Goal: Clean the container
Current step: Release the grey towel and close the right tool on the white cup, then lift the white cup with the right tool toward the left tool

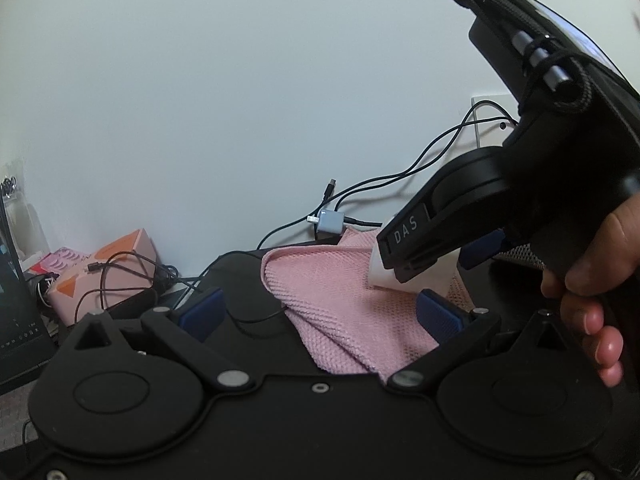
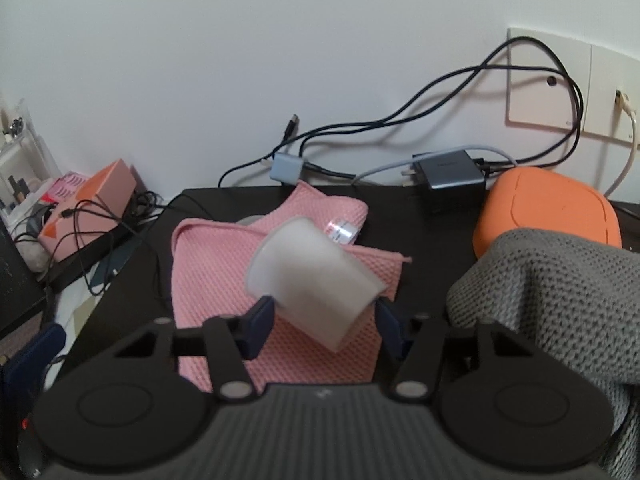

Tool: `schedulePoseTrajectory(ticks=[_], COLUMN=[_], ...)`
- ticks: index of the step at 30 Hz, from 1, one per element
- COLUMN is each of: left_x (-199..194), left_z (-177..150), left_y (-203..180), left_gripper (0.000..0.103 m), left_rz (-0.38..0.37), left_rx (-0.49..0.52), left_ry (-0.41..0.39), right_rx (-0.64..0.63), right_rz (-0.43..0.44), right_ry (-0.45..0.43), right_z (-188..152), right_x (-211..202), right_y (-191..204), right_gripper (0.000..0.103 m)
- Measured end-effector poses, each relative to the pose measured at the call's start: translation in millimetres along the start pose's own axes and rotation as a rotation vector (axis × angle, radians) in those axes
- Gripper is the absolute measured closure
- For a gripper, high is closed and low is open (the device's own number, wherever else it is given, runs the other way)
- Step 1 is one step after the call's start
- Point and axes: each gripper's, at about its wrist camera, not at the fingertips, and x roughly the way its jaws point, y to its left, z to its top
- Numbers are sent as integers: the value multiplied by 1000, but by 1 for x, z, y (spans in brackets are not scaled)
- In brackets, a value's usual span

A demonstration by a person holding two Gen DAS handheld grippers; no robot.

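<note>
The right gripper [image 2: 324, 316] is pinching the white container [image 2: 312, 276] tilted above the pink cloth [image 2: 208, 276]; the left gripper [image 1: 320, 312], nearer the cloth, is hovering spread.

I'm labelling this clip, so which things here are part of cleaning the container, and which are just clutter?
Part of the job:
- white container, held tilted in the right gripper
- pink cloth under it
- left gripper, open over the cloth

Lying about:
- grey knitted cloth
- orange case
- charger block
- black cables
- pink box
</note>
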Motion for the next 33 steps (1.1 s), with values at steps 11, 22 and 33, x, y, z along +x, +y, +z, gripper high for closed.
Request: schedulePoseTrajectory(ticks=[11,22,33], left_x=[0,-2,1], left_z=[0,3,0], left_y=[1,16,11], left_gripper=[0,0,0], left_rz=[-7,-57,-31], left_rx=[-3,-104,-79], left_ry=[3,22,33], right_rx=[-35,-78,163], right_rz=[-3,9,99], right_ry=[-9,-54,-65], right_z=[-3,-21,-4], right_x=[-2,-27,-29], right_y=[2,-18,-37], right_gripper=[58,77,19])
